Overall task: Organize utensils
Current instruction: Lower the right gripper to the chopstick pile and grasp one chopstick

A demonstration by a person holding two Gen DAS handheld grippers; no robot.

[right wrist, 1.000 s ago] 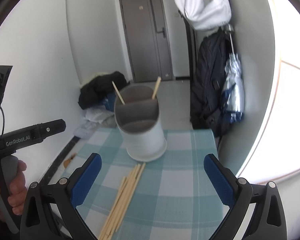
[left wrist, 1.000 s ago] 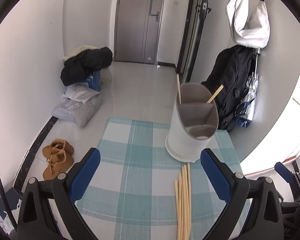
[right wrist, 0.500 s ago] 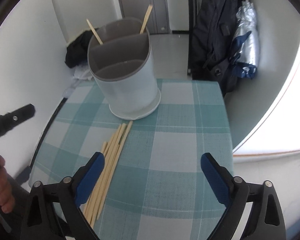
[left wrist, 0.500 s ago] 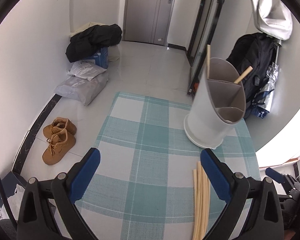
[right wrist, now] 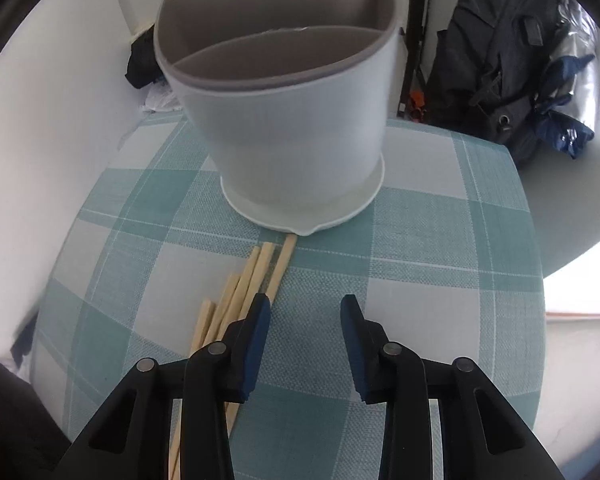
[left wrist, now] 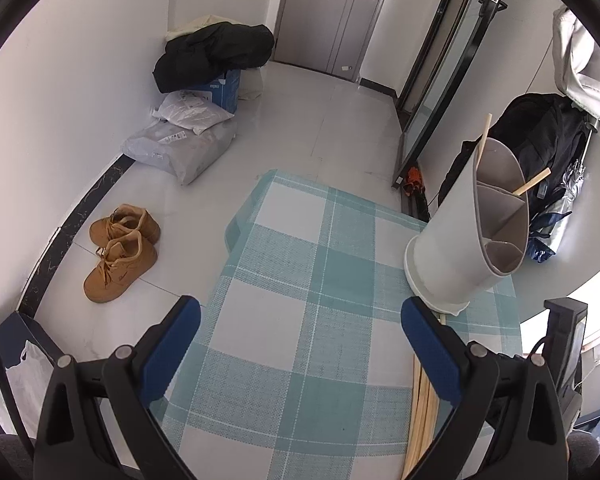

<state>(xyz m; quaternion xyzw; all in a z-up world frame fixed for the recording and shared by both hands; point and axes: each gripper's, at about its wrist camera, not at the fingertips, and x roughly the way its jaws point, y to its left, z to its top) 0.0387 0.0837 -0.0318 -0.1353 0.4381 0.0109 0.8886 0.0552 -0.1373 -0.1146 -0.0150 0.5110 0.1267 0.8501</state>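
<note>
1. Printed labels show on the grey plastic parcels [left wrist: 180,148] on the floor by the wall, and on the blue box [left wrist: 226,88] behind them, but the writing is too small to read.
2. A white utensil holder [right wrist: 296,136] with a grey liner stands on the table [right wrist: 440,248], which is covered by a teal and white checked cloth. Inner walls split the holder into compartments.
3. In the left wrist view two wooden chopsticks stick out of the holder's far compartments, one [left wrist: 485,128] at the back and one [left wrist: 534,184] leaning to the right. The nearest compartment, as far as its inside shows, holds nothing.
4. A bundle of loose chopsticks [right wrist: 244,292] lies flat on the cloth, its far ends just short of the holder's base; one stick reaches up to the rim of the base.
5. The right hand-held gripper [right wrist: 306,312] hangs low over the cloth with its blue-padded jaws at a narrow gap, holding nothing. Its left finger sits over the right edge of the bundle; whether it touches a stick cannot be told.
6. The left hand-held gripper [left wrist: 300,318] is spread wide above the cloth and holds nothing. The bundle runs under its right finger.
7. A pair of tan boots [left wrist: 120,252] sits on the floor left of the table.
</note>
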